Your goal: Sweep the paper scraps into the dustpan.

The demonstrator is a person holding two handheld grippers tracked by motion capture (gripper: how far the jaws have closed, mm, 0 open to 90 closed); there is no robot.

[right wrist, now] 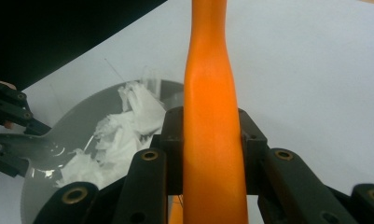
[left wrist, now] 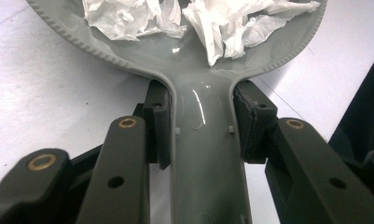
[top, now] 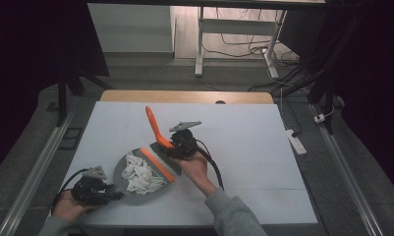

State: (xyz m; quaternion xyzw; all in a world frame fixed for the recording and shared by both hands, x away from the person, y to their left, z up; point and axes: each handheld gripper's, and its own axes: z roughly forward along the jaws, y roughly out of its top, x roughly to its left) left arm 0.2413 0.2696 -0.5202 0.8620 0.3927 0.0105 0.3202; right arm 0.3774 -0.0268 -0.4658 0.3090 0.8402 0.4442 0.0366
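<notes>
Left gripper (top: pixel 117 195) jaws clamped on grey dustpan (top: pixel 123 172) handle, right gripper (top: pixel 169 146) jaws on upward-tilted orange brush (top: pixel 156 129) handle.

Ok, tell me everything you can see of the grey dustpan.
The grey dustpan is glossy plastic, a rounded pan with a ribbed rim and a narrow handle. It lies flat on the white table, holding crumpled white tissue. The left gripper clamps its handle; the orange brush rests at its front edge.
</notes>
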